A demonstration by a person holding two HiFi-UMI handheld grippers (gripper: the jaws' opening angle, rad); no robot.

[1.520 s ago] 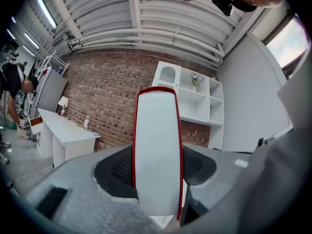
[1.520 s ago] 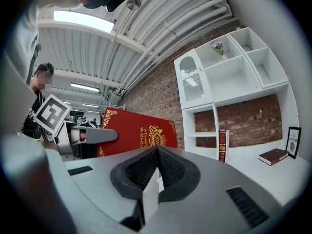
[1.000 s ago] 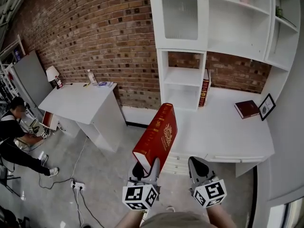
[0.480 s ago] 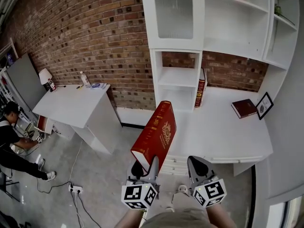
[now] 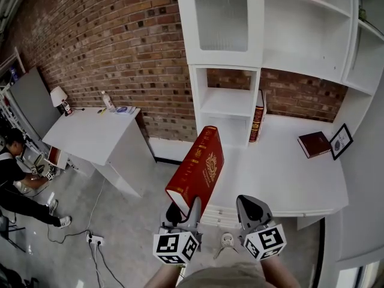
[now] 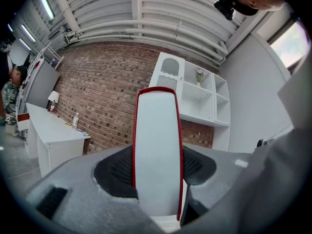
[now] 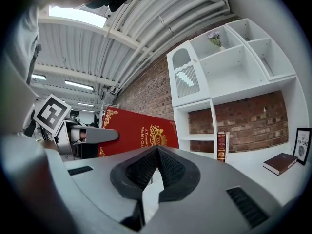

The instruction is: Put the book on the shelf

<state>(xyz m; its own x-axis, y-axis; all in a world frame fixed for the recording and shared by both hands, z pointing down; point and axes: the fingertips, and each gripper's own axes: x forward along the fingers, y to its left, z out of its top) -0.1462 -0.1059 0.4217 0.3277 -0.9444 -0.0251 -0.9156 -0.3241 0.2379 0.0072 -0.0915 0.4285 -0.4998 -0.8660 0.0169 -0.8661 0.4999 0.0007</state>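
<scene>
A thick red book with gold print stands tilted up and to the right, its lower end clamped in my left gripper. In the left gripper view its white page edge fills the gap between the two pads, which press on both covers. My right gripper hangs beside it, shut and empty; in its own view the pads meet. The same book shows to their left. Ahead stands the white shelf unit with open cubbies, on a white desk.
A slim red book stands upright against the shelf unit's right side. A dark red book and a small picture frame lie on the desk. A white table and a crouching person are at the left, with cables on the floor.
The head view has shifted slightly, and the shelf unit and desk sit a little nearer. Both grippers and the held book keep their places in the view.
</scene>
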